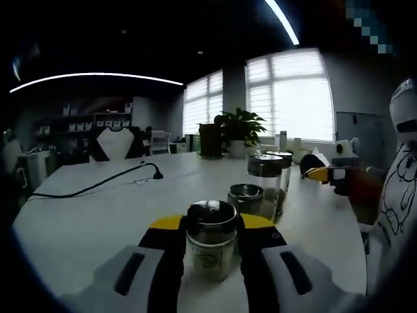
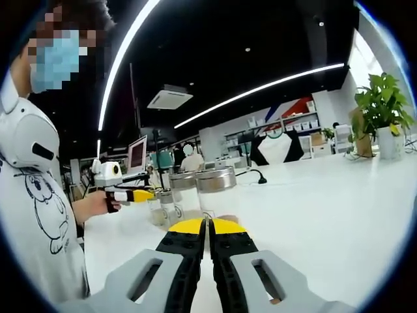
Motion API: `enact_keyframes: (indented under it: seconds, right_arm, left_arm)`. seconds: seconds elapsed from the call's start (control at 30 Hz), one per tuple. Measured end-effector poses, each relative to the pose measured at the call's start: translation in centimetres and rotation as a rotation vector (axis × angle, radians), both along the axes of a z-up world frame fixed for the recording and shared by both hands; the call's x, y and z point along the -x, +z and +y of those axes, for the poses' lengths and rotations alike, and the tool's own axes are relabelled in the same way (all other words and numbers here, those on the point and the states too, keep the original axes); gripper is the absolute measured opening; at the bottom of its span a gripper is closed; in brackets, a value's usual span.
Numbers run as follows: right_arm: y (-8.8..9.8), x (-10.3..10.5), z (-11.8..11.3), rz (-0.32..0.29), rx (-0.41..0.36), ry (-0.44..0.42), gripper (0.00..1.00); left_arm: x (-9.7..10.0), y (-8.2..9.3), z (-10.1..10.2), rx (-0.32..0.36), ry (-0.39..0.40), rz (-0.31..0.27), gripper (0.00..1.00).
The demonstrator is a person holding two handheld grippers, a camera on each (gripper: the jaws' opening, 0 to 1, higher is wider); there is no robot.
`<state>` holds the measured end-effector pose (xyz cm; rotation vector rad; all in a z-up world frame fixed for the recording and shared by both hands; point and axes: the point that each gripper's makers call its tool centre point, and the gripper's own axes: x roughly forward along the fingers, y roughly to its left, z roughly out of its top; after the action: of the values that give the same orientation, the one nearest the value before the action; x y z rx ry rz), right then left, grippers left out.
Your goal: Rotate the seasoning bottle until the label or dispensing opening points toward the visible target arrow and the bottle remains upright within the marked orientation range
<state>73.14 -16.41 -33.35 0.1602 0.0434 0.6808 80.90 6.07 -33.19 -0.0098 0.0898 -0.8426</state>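
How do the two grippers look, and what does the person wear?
Each gripper, left gripper and right gripper, has black jaws with yellow tips on light grey bodies that have dark slots. The person wears a white T-shirt with a black line cartoon drawing.

We look low across the white round table [image 1: 85, 228], both views close on the same metal-lidded glass jars [image 2: 215, 189].

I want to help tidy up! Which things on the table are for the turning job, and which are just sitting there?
For the job:
- small clear glass seasoning bottle with dark lid, between the left tongs

Just sitting there:
- three other lidded glass jars
- black cable
- green potted plant
- white table
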Motion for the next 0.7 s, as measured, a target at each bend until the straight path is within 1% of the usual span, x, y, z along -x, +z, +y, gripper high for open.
enact_keyframes:
  seconds: [0.07, 0.1, 0.13, 0.2, 0.23, 0.3, 0.33, 0.37, 0.4, 0.47, 0.53, 0.6, 0.63, 0.67, 0.7]
  right_arm:
    - [0.1, 0.0, 0.1, -0.001, -0.003, 0.004, 0.00]
    - [0.1, 0.1, 0.2, 0.000, -0.005, 0.009, 0.00]
    - [0.0, 0.1, 0.2, 0.000, -0.004, 0.011, 0.00]
    - [0.0, 0.1, 0.5, 0.002, 0.003, 0.020, 0.00]
    - [-0.1, 0.1, 0.6, 0.001, 0.005, 0.023, 0.00]
    - [0.0, 0.2, 0.8, -0.002, 0.009, 0.031, 0.00]
    - [0.0, 0.3, 0.8, -0.003, 0.010, 0.034, 0.00]
    - [0.0, 0.3, 0.8, -0.003, 0.010, 0.036, 0.00]
    - [0.0, 0.4, 0.9, -0.002, 0.012, 0.037, 0.00]
    - [-0.1, 0.4, 0.8, -0.001, 0.019, 0.038, 0.00]
    - [-0.1, 0.5, 0.8, 0.000, 0.018, 0.039, 0.00]
    - [-0.1, 0.5, 0.8, 0.000, 0.017, 0.040, 0.00]
    - [-0.1, 0.5, 0.8, 0.000, 0.018, 0.041, 0.00]
    - [0.0, 0.5, 0.8, 0.000, 0.018, 0.043, 0.00]
    - [0.0, 0.5, 0.9, 0.000, 0.017, 0.045, 0.00]
  left_arm:
    - [0.3, 1.0, -0.3, 0.073, -0.029, 0.017, 0.41]
    - [0.3, 1.7, -0.2, 0.097, -0.041, 0.000, 0.45]
    - [0.3, 1.9, 0.1, 0.092, -0.041, -0.009, 0.48]
    - [0.0, 2.6, 0.7, 0.114, -0.041, -0.025, 0.46]
    - [0.0, 3.3, 0.9, 0.171, -0.061, -0.025, 0.45]
    - [0.2, 4.2, 1.2, 0.309, -0.117, 0.041, 0.40]
    - [0.2, 4.5, 1.5, 0.321, -0.128, 0.028, 0.36]
    - [0.0, 4.4, 1.8, 0.305, -0.134, 0.012, 0.34]
    - [-0.2, 4.3, 2.0, 0.288, -0.127, 0.013, 0.33]
    - [-0.4, 3.8, 2.3, 0.214, -0.131, -0.005, 0.35]
    - [-0.3, 3.5, 2.0, 0.161, -0.160, -0.010, 0.35]
    - [-0.1, 3.5, 1.5, 0.139, -0.199, -0.016, 0.34]
    - [-0.1, 3.4, 1.4, 0.117, -0.215, -0.024, 0.33]
    - [-0.4, 3.1, 1.4, 0.069, -0.207, -0.054, 0.31]
    - [-0.6, 2.9, 1.4, 0.032, -0.194, -0.066, 0.30]
